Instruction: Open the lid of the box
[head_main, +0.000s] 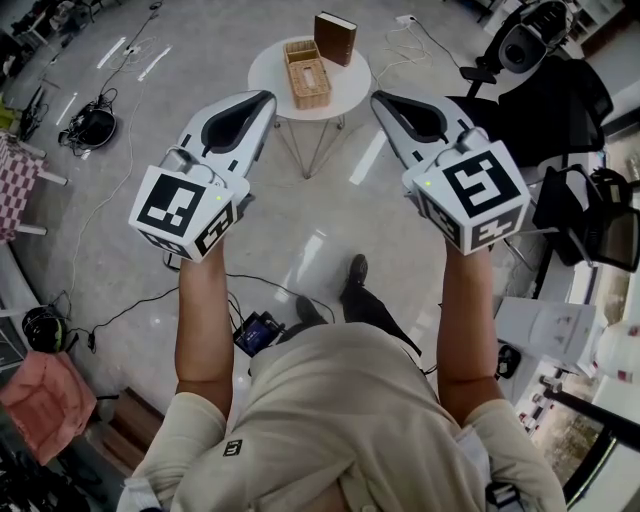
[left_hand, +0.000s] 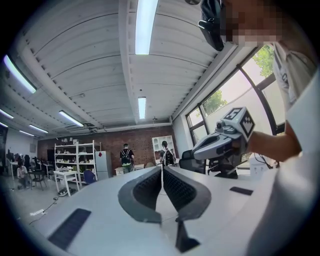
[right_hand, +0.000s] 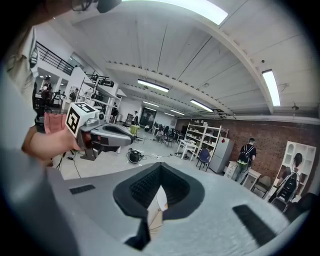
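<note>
Looks down on 2 handheld grippers, held out side by side above a glossy floor (head_main: 300, 235). Shows left gripper (head_main: 263, 99) fingers (left_hand: 147, 190) pressed together, empty; right gripper (head_main: 381, 100) fingers (right_hand: 147, 186) likewise closed on nothing. Places the wicker box (head_main: 307, 72), lid closed, on a round white counter (head_main: 266, 72) ahead, well apart from both, beside an upright brown box (head_main: 335, 38).

Round white table (head_main: 352, 88), black chair (head_main: 552, 102)

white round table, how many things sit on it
2. A woven box lies at the middle of the table; a dark brown box stands at its far edge, right of the woven one.
</note>
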